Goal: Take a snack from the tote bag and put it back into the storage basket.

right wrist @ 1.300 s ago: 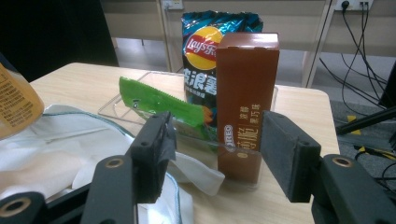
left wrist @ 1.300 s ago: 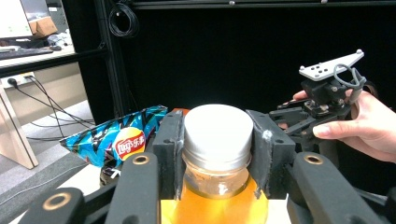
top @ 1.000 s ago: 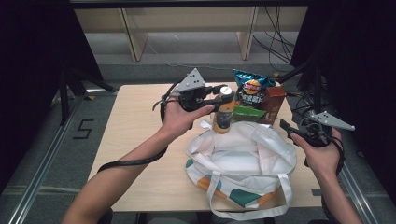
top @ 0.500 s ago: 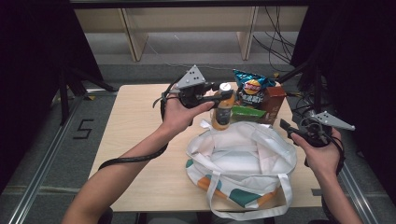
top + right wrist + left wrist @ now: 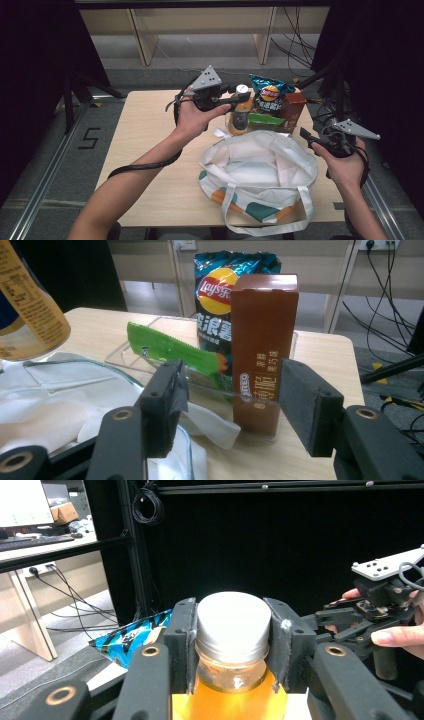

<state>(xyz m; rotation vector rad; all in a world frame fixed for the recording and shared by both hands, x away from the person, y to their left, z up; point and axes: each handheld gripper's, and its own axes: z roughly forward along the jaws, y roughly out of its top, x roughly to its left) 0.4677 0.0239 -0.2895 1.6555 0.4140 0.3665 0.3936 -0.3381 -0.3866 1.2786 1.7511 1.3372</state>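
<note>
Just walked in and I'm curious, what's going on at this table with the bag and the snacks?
A person is packing snacks into a white tote bag. The left tongs are clamped on the cap end of an orange juice bottle, holding it above the table just behind the open bag. The right tongs are open and empty, held beside the bag. A chips bag, a brown box and a green packet wait in a clear tray.
</note>
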